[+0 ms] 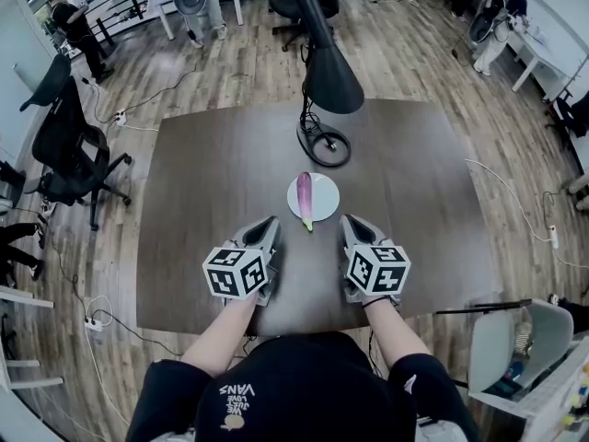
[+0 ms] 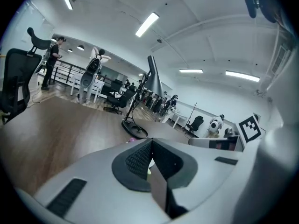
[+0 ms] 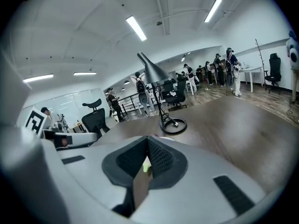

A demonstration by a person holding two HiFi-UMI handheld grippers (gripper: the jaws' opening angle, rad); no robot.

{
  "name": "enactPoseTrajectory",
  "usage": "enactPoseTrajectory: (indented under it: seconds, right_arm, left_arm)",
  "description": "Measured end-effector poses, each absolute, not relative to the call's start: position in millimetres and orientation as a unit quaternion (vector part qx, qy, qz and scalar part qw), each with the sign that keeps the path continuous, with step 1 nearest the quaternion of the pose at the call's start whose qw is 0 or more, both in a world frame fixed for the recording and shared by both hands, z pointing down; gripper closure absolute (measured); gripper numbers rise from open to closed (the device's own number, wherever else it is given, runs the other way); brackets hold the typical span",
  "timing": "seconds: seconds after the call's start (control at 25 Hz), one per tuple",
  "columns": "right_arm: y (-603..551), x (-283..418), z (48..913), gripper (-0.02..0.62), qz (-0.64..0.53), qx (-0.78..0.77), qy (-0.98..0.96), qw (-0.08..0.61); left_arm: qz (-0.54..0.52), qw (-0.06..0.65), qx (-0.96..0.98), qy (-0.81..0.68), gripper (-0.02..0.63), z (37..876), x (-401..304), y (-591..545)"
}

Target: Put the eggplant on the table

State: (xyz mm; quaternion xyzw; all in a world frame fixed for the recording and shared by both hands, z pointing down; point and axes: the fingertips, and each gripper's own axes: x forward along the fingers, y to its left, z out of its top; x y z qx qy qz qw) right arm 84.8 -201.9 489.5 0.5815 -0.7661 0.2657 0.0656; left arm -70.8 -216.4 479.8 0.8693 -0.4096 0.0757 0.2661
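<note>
A long purple eggplant (image 1: 305, 197) with a green stem lies on a small white plate (image 1: 327, 191) in the middle of the dark wooden table (image 1: 212, 173). My left gripper (image 1: 269, 221) rests just left of the plate's near side. My right gripper (image 1: 352, 219) sits just right of it. Both are shut, jaws pressed together with nothing between them. In the left gripper view the shut left gripper (image 2: 150, 146) hides most of the eggplant. The right gripper (image 3: 147, 143) does the same in the right gripper view, where only a sliver of the plate (image 3: 165, 138) shows.
A black desk lamp (image 1: 329, 76) stands behind the plate, its round base (image 1: 324, 144) and cable on the table. Office chairs (image 1: 64, 145) stand to the left. A white bin (image 1: 515, 348) sits by the table's near right corner. People stand far off in the room.
</note>
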Motion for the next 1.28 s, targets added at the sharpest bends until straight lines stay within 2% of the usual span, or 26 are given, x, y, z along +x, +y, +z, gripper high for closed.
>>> enactPoseTrajectory:
  seconds: [0.48,1.28]
  right_arm:
    - [-145.6,72.6,474.2,0.577,0.232,0.59,-0.773,0.037]
    - [-108.8,61.0,465.4,0.577,0.217,0.596,-0.772,0.038]
  left_arm:
    - [0.088,0.206,0.887,-0.404,0.595,469.2,-79.8,-160.0]
    - [0.072,0.176,0.895,-0.403,0.595,456.0,-85.8,-121.5]
